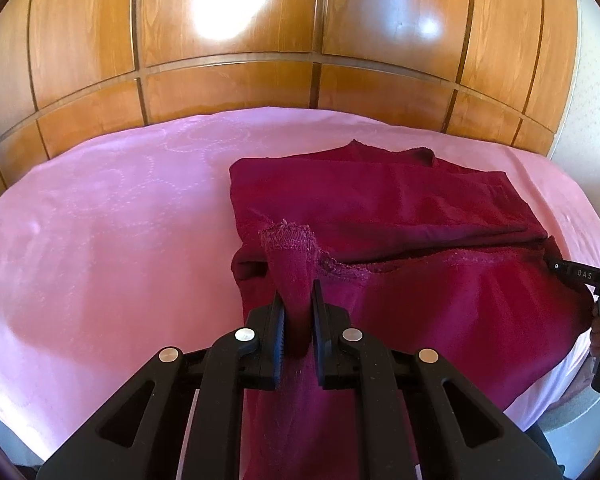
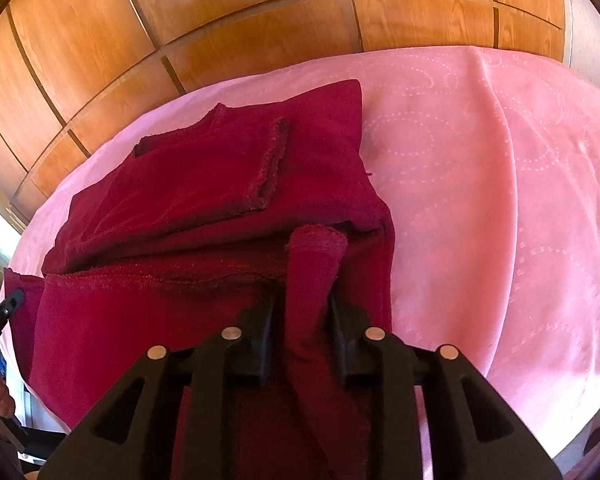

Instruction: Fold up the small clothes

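A dark red knitted garment [image 1: 380, 208] lies partly folded on a pink bedspread [image 1: 120, 220]. Its near hem is lifted off the bed. My left gripper [image 1: 298, 300] is shut on the left corner of that hem, which sticks up between the fingers. My right gripper [image 2: 304, 304] is shut on the right corner of the same garment [image 2: 220, 184]. The right gripper also shows at the right edge of the left wrist view [image 1: 580, 274], and the left one at the left edge of the right wrist view [image 2: 4, 308]. A folded sleeve cuff [image 2: 270, 164] lies on top.
The pink bedspread [image 2: 500, 200] covers a bed that reaches back to a wooden panelled wardrobe [image 1: 260, 60]. The wardrobe also fills the top of the right wrist view [image 2: 180, 20]. The bed's near edge drops off at the bottom right.
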`<move>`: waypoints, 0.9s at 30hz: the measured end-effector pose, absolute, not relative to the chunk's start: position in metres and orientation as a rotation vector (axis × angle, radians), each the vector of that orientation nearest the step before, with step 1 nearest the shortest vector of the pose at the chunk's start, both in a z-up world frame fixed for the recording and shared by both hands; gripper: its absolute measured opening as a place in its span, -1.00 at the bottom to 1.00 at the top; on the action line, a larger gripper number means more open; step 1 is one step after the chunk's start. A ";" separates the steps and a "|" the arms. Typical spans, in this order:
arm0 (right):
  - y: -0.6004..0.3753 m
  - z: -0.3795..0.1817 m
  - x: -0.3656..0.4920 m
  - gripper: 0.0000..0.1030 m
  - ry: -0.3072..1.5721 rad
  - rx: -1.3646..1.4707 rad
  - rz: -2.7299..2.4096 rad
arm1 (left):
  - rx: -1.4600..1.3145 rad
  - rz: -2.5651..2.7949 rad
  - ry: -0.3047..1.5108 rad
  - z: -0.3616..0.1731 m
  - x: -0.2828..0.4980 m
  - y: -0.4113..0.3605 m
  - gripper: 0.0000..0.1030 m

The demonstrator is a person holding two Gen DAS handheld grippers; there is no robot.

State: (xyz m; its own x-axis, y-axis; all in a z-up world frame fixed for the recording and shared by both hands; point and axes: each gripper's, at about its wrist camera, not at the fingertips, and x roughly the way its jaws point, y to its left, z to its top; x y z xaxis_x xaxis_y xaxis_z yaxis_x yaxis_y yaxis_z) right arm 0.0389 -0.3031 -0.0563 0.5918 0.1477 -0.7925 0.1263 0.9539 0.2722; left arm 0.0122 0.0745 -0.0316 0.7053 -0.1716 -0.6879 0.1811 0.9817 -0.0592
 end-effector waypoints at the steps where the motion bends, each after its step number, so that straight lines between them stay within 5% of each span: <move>1: -0.302 -0.056 0.039 -0.39 0.941 0.314 0.013 | 0.012 -0.195 0.764 -0.032 0.012 0.074 -0.76; 8: -0.298 -0.055 0.042 -0.16 0.948 0.297 0.017 | 0.020 -0.202 0.773 -0.033 0.014 0.075 -0.74; 10: -0.297 -0.053 0.042 -0.12 0.950 0.285 0.019 | 0.008 -0.211 0.779 -0.035 0.016 0.077 -0.30; 14: -0.297 -0.053 0.044 -0.10 0.960 0.284 0.026 | -0.014 -0.238 0.780 -0.037 0.020 0.080 -0.28; 15: -0.298 -0.052 0.044 -0.10 0.961 0.288 0.028 | -0.019 -0.247 0.781 -0.038 0.021 0.081 -0.32; 18: -0.300 -0.050 0.044 -0.27 0.961 0.286 0.038 | -0.018 -0.278 0.760 -0.035 0.018 0.085 -0.86; 20: -0.301 -0.049 0.043 -0.84 0.960 0.270 0.035 | -0.021 -0.294 0.732 -0.031 0.013 0.089 -0.87; 27: -0.304 -0.024 0.018 -0.85 0.918 0.247 0.086 | -0.125 -0.340 0.673 -0.011 -0.012 0.114 -0.87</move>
